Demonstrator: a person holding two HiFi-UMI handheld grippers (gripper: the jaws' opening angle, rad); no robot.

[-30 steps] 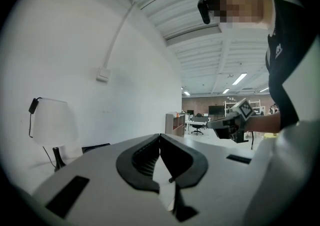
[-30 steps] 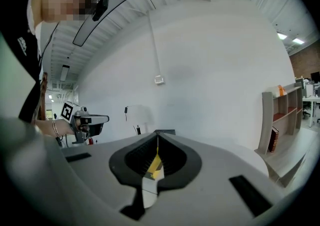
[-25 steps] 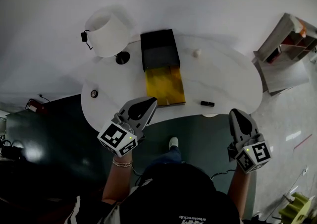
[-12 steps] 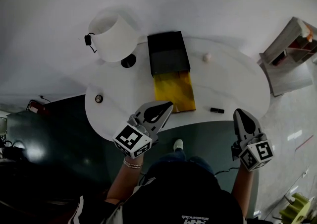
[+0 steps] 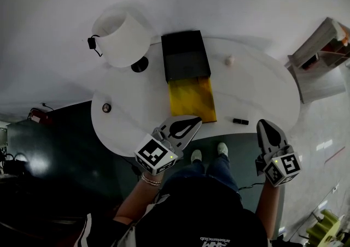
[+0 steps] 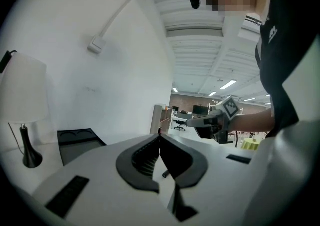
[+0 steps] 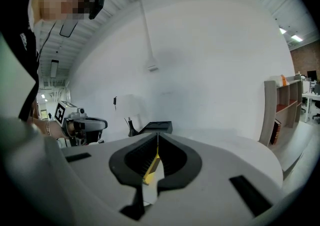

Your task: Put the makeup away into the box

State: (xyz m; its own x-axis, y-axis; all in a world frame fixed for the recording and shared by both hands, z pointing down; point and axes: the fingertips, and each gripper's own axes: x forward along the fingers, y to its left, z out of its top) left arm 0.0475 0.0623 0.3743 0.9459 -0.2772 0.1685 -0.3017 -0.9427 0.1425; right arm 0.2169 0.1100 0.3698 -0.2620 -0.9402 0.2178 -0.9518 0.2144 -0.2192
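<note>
I hold both grippers at the near edge of the white oval bench (image 5: 257, 87), and neither one has anything in it. My left gripper (image 5: 196, 122) has its jaws pressed together, the tips meeting in a thin line, and it sits over the bench edge just beside the near end of the yellow tray (image 5: 191, 98). My right gripper (image 5: 261, 123) also has its jaws together, and it hangs just off the bench edge, near a small dark makeup stick (image 5: 240, 122). That stick lies flat on the bench to the right of the yellow tray, apart from it. The black box (image 5: 186, 54) stands further back near the middle of the bench, and the yellow tray reaches out of its near end towards me. A white lamp (image 5: 121, 38) stands to the left of the box. A small round item (image 5: 106, 107) lies near the left rim of the bench, and a small pale ball (image 5: 229, 60) lies to the right of the box.
</note>
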